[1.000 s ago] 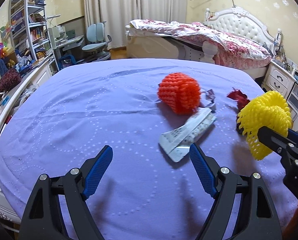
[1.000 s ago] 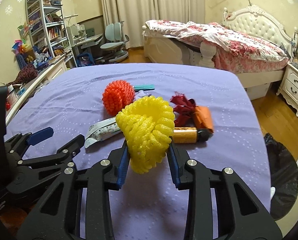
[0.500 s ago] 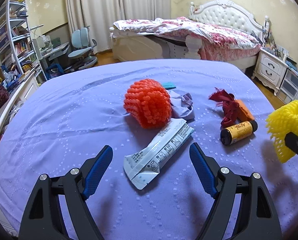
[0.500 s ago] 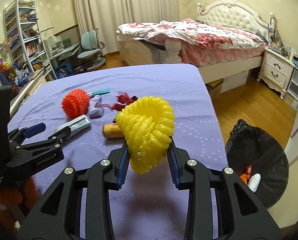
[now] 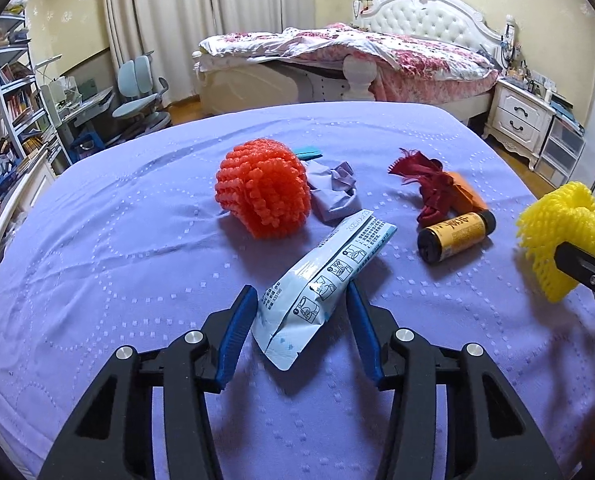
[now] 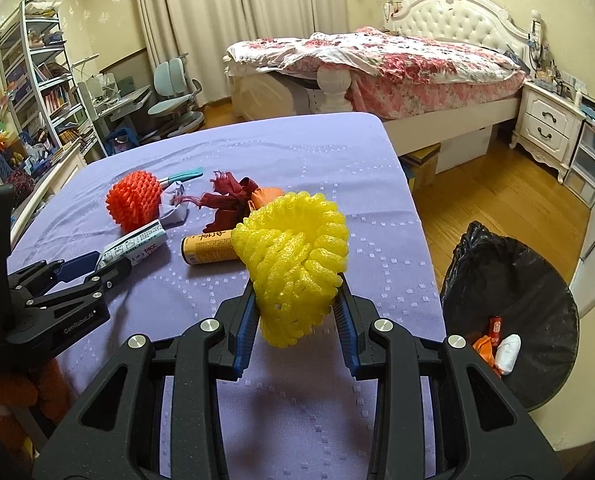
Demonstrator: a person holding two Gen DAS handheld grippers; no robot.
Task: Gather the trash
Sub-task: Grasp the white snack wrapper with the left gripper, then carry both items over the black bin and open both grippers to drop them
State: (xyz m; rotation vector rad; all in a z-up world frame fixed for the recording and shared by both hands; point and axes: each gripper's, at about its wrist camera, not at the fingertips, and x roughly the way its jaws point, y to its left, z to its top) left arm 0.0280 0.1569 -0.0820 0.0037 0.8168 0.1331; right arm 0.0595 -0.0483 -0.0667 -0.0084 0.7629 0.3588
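- The yellow foam net (image 6: 293, 264) is clamped between the jaws of the right gripper (image 6: 295, 308), held above the right edge of the purple-covered desk (image 6: 297, 152).
- The left gripper (image 5: 299, 320) has its jaws closing around the near end of a pale blue wrapper (image 5: 325, 280), which lies mid-desk; whether the pads touch it I cannot tell.
- Beyond the wrapper lie an orange foam net (image 5: 263, 188), a yellow bottle (image 5: 455, 236) and a dark red scrap (image 5: 425, 188).
- A black-lined bin (image 6: 513, 308) stands on the floor off the desk's right edge.
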